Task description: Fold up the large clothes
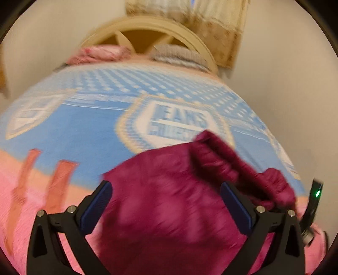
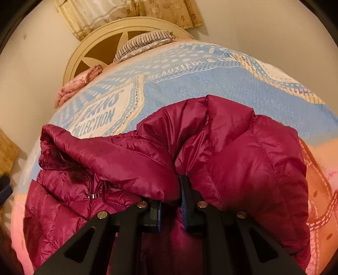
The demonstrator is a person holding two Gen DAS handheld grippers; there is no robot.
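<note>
A magenta puffer jacket [image 2: 232, 160] lies on a bed with a blue, white and pink blanket [image 2: 190, 80]. In the right wrist view my right gripper [image 2: 172, 203] is shut on a fold of the jacket, its fabric bunched up around the fingers; the zipper [image 2: 95, 195] shows at the left. In the left wrist view, which is blurred, the jacket [image 1: 169, 201] fills the space between the fingers of my left gripper [image 1: 166, 203], which is open wide above it. The other gripper's body [image 1: 312, 203] shows at the right edge.
A cream round headboard [image 2: 84, 48] stands at the far end of the bed, with a striped pillow [image 2: 143, 42] and a folded pink cloth [image 2: 78, 84] in front of it. Beige curtains [image 2: 126, 12] hang behind. Plain walls flank the bed.
</note>
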